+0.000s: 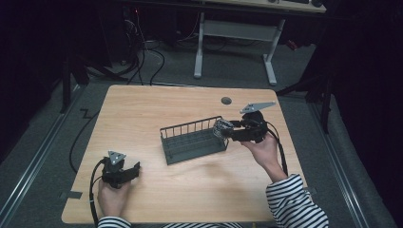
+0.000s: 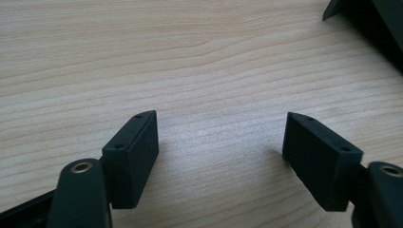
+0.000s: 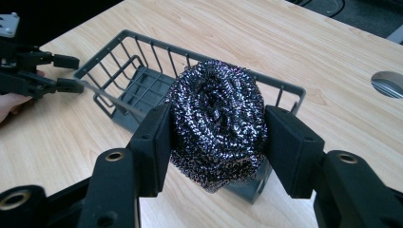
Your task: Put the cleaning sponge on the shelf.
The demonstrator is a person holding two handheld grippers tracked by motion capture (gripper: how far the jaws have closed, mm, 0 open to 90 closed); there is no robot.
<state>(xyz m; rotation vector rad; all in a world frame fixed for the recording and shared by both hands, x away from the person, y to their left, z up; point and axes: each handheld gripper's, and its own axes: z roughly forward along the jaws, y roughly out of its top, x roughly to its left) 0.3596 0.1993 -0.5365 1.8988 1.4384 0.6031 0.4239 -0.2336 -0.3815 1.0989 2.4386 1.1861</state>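
A round steel-wool scourer (image 3: pixel 217 124) is clamped between the two black pads of my right gripper (image 3: pixel 217 142). In the high view that right gripper (image 1: pixel 227 131) holds the scourer (image 1: pixel 221 128) just above the right end of a dark grey wire basket (image 1: pixel 192 140), which stands in the middle of the wooden table (image 1: pixel 142 109). The basket (image 3: pixel 142 80) looks bare inside. My left gripper (image 1: pixel 138 168) rests low near the table's front left corner, apart from the basket. Its jaws (image 2: pixel 221 156) stand wide open over bare wood, nothing between them.
A round grey cable port (image 1: pixel 226 100) sits in the tabletop behind the basket. Beyond the table stands a white desk frame (image 1: pixel 235 42) on a dark floor with cables. Striped sleeves come in at the bottom edge.
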